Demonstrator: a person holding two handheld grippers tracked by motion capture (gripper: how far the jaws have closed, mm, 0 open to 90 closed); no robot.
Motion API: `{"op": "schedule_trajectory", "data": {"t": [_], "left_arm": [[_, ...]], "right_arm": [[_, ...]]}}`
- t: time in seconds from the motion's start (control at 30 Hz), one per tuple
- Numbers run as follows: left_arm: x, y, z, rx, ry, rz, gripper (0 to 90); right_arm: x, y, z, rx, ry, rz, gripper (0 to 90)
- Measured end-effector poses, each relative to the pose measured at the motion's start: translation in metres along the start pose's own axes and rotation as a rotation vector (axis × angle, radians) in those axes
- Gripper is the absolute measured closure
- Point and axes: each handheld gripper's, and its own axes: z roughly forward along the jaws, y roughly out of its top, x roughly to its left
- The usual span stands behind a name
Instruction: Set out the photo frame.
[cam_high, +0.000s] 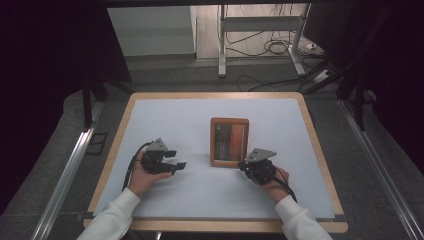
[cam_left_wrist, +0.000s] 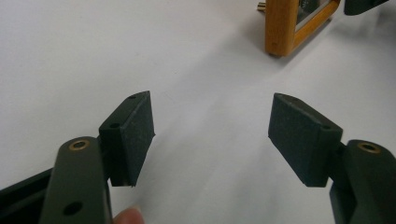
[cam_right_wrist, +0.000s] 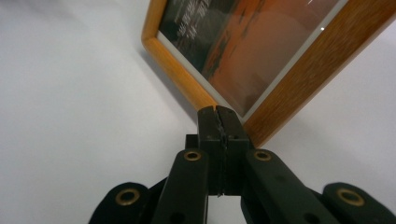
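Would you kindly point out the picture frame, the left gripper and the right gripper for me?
picture frame (cam_high: 229, 120): high view, top wooden rail.
left gripper (cam_left_wrist: 211, 136): left gripper view, midway between its open fingers.
right gripper (cam_right_wrist: 218, 112): right gripper view, tips of its shut fingers.

I'm seeing even overhead light washing the pale blue-white tabletop (cam_high: 200, 190) bright, while the surroundings are falling into deep dark. A small glare dot is sitting on the glass of the wooden picture frame (cam_right_wrist: 322, 29), which is casting soft shadows. My nearest black jaws are blurring.
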Motion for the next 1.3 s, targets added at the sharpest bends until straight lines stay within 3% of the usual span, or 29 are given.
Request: {"op": "schedule_trajectory", "data": {"t": [0.3,0.4,0.43,0.6,0.7,0.8,0.93,1.1,1.3], "left_arm": [[-0.003,-0.002,-0.004,0.001,0.022,0.016,30.6],[-0.005,-0.002,-0.007,-0.008,0.029,0.017,30.6],[-0.006,-0.003,-0.008,-0.012,0.031,0.017,30.6],[-0.012,-0.003,-0.009,-0.014,0.04,0.023,30.8],[-0.018,-0.004,-0.01,-0.014,0.066,0.058,31.2],[-0.021,-0.005,-0.011,-0.015,0.071,0.061,31.1],[-0.023,-0.007,-0.012,-0.008,0.082,0.06,30.9],[-0.022,-0.007,-0.011,-0.003,0.082,0.06,30.5],[-0.021,-0.008,-0.011,0.002,0.079,0.063,30.5]], "right_arm": [[-0.005,-0.005,-0.021,-0.029,-0.026,0.018,89.1],[-0.011,-0.018,-0.037,-0.03,-0.04,0.059,86.7],[-0.014,-0.023,-0.043,-0.03,-0.044,0.074,83.4],[-0.028,-0.056,-0.069,-0.062,-0.086,0.197,46.6],[-0.036,-0.074,-0.083,-0.076,-0.117,0.261,39.4],[-0.042,-0.084,-0.092,-0.087,-0.149,0.297,35.8],[-0.047,-0.086,-0.093,-0.091,-0.162,0.313,33.2],[-0.046,-0.087,-0.087,-0.058,-0.164,0.29,30.4],[-0.046,-0.086,-0.086,-0.058,-0.171,0.288,29.9]]}}
